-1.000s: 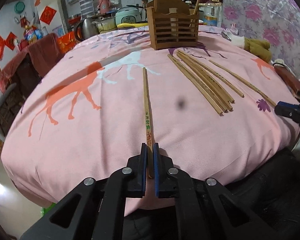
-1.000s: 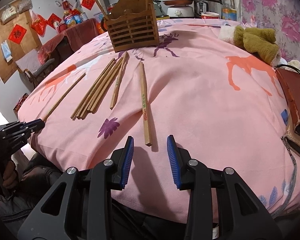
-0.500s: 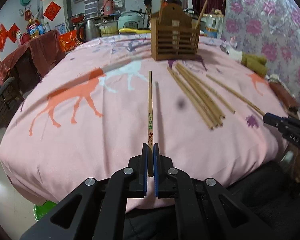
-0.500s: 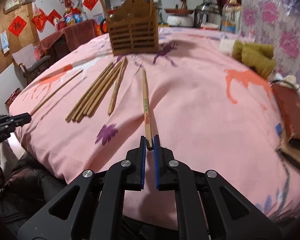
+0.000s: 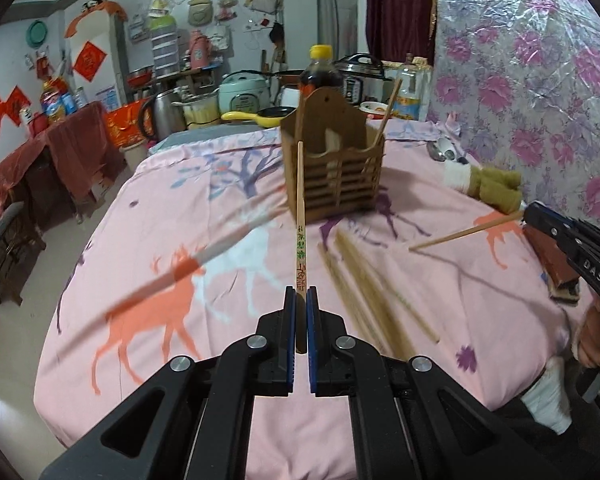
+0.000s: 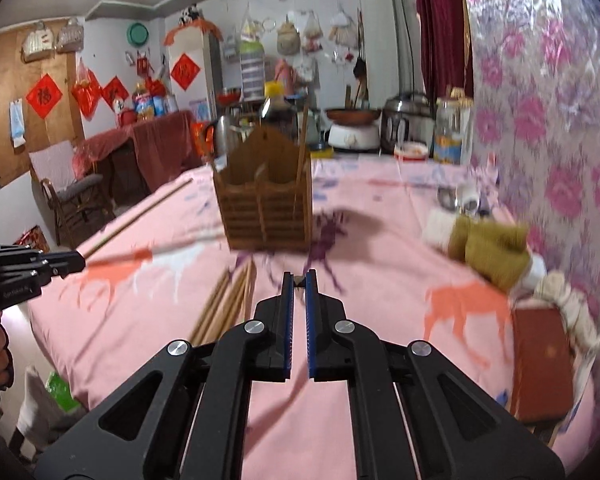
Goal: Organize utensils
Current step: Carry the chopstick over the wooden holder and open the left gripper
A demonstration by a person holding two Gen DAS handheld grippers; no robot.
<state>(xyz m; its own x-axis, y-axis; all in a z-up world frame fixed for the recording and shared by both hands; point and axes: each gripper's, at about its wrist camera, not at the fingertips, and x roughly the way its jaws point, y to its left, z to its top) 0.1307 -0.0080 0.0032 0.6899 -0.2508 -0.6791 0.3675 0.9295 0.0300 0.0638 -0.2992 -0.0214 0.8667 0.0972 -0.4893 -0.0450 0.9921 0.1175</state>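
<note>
Both claws, left (image 5: pixel 301 300) and right (image 6: pixel 299 280), each clamp a chopstick (image 5: pixel 300 216); aim tips steeply into the holder (image 5: pixel 334 168).

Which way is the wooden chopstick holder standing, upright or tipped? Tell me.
Upright. The wooden chopstick holder sits flat on the pink cloth, open top up, with one chopstick leaning out of it.

The left gripper (image 5: pixel 301 300) is clamped on a chopstick (image 5: pixel 300 216) and pointed forward and down. The right gripper (image 6: pixel 299 280) is likewise closed on a chopstick (image 5: pixel 466 233), held out toward the left.
</note>
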